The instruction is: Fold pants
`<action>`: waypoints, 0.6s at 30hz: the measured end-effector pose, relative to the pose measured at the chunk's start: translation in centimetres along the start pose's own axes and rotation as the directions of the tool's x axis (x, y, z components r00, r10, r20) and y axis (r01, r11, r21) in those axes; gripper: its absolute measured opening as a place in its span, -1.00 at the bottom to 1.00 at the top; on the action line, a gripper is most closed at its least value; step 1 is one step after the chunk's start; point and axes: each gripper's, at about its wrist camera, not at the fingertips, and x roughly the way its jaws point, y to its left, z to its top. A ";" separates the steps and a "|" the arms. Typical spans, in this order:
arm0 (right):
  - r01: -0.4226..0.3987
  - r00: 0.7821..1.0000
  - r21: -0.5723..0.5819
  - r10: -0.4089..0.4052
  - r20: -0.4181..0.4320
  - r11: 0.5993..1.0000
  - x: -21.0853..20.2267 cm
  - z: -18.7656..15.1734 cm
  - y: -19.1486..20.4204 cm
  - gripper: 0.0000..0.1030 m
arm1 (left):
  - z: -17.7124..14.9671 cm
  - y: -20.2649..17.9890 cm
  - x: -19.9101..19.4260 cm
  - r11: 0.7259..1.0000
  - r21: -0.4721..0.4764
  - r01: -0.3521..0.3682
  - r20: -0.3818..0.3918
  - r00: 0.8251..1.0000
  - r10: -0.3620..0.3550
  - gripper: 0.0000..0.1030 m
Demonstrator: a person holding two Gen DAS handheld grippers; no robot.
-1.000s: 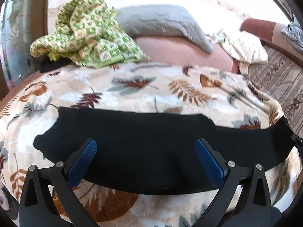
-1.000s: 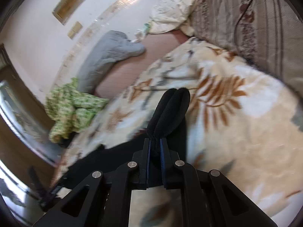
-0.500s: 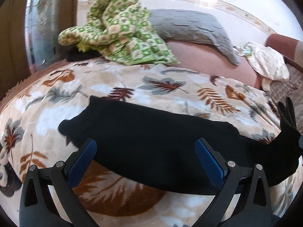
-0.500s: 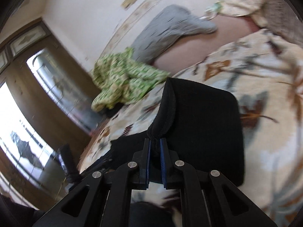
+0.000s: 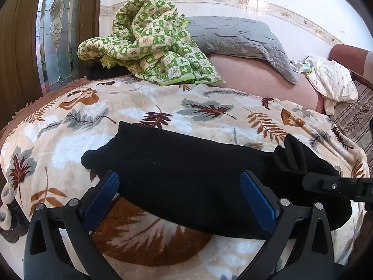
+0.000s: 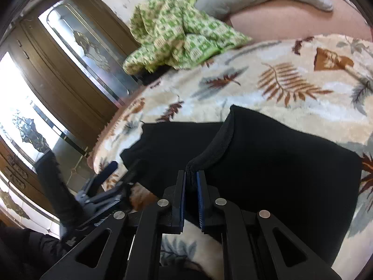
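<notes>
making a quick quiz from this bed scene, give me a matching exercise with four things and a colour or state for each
Things:
1. pants
2. quilt
3. left gripper
4. right gripper

Descriptions:
A. green and cream checks, bunched up
B. shut on black fabric
C. black, laid across the leaf-print blanket
D. open, nothing between its fingers

Pairs: 1-C, 2-A, 3-D, 4-B

Black pants (image 5: 186, 175); leaf-patterned blanket (image 5: 209, 116)
</notes>
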 end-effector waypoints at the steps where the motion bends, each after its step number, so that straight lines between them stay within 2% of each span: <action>1: -0.004 1.000 -0.001 0.004 -0.016 1.000 0.2 -0.1 -0.2 -0.84 | 0.0 0.1 0.0 1.000 -0.003 0.000 -0.002 1.000 0.000 1.00; 4: 0.042 0.996 -0.021 -0.043 -0.075 0.999 1.4 -0.7 -0.5 -0.82 | -0.1 -0.2 0.3 1.000 0.001 0.001 -0.013 1.000 -0.001 1.00; 6: 0.043 0.996 -0.012 -0.044 -0.083 0.999 1.6 -0.8 -1.0 -0.75 | -0.1 -0.5 0.3 1.000 0.015 0.006 -0.012 1.000 -0.006 1.00; 7: 0.022 0.996 0.001 -0.022 -0.084 1.000 1.5 -0.8 -1.2 -0.66 | 0.0 -0.6 0.1 1.000 0.024 0.009 -0.004 1.000 -0.009 1.00; 8: -0.011 0.996 0.009 0.012 -0.085 1.000 1.3 -0.9 -1.4 -0.44 | 0.2 -0.8 -0.1 0.999 0.035 0.013 0.008 1.000 -0.013 1.00; 10: -0.072 0.994 0.010 0.073 -0.082 0.997 0.5 -1.2 -1.1 -0.27 | 0.7 -1.2 -0.6 0.998 0.059 0.033 0.034 0.999 -0.035 1.00; 11: -0.091 0.993 0.004 0.091 -0.069 0.996 -0.4 -1.4 -1.0 -0.27 | 1.2 -1.4 -0.9 0.996 0.069 0.052 0.045 0.997 -0.055 1.00; 13: -0.094 0.996 -0.026 0.094 0.010 0.995 -3.7 -2.0 -0.8 -0.27 | 2.4 -2.3 -1.5 0.986 0.107 0.128 0.070 0.988 -0.135 1.00; 14: -0.068 0.996 -0.036 0.069 0.047 0.997 -5.2 -2.2 -1.0 -0.25 | 2.9 -3.0 -1.8 0.975 0.138 0.176 0.078 0.979 -0.187 1.00; 16: 0.109 0.984 -0.050 -0.101 0.147 0.993 -8.8 -3.0 -1.9 -0.24 | 3.8 -5.1 -2.3 0.918 0.243 0.315 0.076 0.937 -0.342 1.00; 17: 0.207 0.962 -0.033 -0.197 0.186 0.978 -10.3 -3.4 -2.8 -0.20 | 4.0 -6.3 -2.4 0.879 0.293 0.376 0.060 0.910 -0.409 1.00; 18: 0.297 0.933 0.004 -0.291 0.213 0.955 -11.6 -3.8 -3.9 -0.20 | 4.1 -7.7 -2.5 0.829 0.342 0.443 0.029 0.877 -0.480 1.00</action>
